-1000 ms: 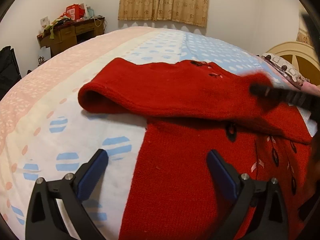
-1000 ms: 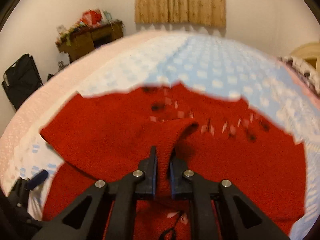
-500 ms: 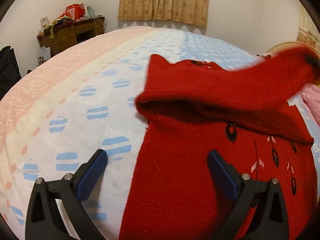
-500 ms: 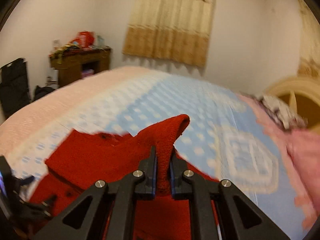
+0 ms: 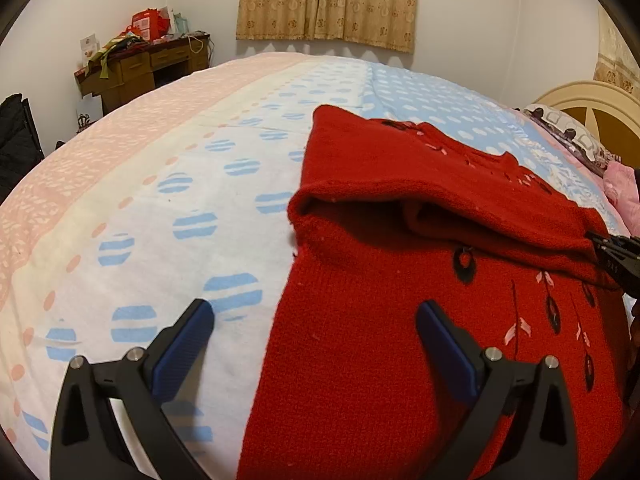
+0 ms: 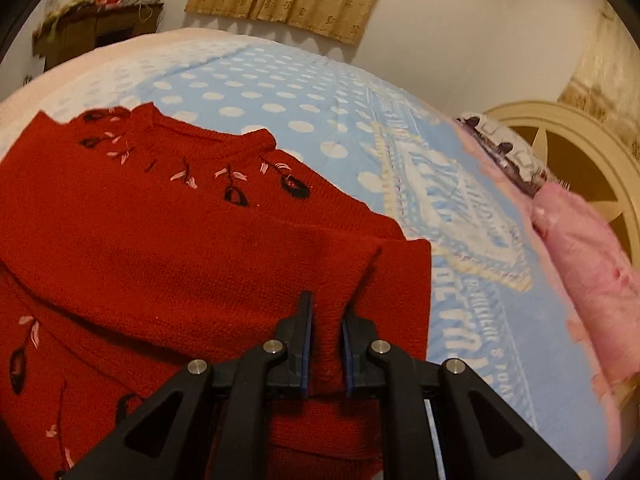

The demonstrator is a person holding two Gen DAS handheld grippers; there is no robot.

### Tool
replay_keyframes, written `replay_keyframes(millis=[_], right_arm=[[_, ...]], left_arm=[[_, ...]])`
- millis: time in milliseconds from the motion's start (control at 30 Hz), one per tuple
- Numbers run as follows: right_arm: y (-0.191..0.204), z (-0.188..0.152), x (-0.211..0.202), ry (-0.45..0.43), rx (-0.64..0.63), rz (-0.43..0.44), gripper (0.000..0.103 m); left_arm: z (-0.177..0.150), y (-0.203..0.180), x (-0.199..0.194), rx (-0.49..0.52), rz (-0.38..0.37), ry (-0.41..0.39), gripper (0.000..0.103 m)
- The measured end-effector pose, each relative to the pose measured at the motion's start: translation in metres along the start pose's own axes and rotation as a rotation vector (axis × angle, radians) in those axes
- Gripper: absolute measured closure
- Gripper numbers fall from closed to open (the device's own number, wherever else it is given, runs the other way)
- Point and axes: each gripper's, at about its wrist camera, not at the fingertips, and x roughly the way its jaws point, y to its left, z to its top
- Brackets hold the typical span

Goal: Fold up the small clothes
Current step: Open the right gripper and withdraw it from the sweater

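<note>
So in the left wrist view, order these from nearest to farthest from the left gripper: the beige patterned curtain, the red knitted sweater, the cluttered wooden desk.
1. Red knitted sweater: on the bed, right by the open left gripper.
2. Cluttered wooden desk: far left, beyond the bed.
3. Beige patterned curtain: back wall, top centre.

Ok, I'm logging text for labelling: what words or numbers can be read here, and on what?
Bedsheet: a row of capital letters along the blue pattern, too blurred to read.
Red boxes on the desk: print too small to read.
Sweater: no text, only embroidery.
</note>
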Motion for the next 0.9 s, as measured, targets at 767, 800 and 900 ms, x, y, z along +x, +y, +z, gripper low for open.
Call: replay_keyframes(millis=[767,800,900], right_arm=[[-0.095,-0.115,-0.187,-0.094,0.123,0.443,0.071],[-0.095,-0.123,-0.193,-0.076,0.097,0.468,0.071],[-0.094,-0.147,-0.207,-0.023,0.047,0.518,0.071]], left_arm=[[-0.005,0.022,-0.065,0.245,-0.122,0.024,0.0],[-0.01,0.026,-0.074,0.268,-0.146,0.036,0.0],[-0.031,0.037,-0.098,0.327,-0.225,0.096,0.0]])
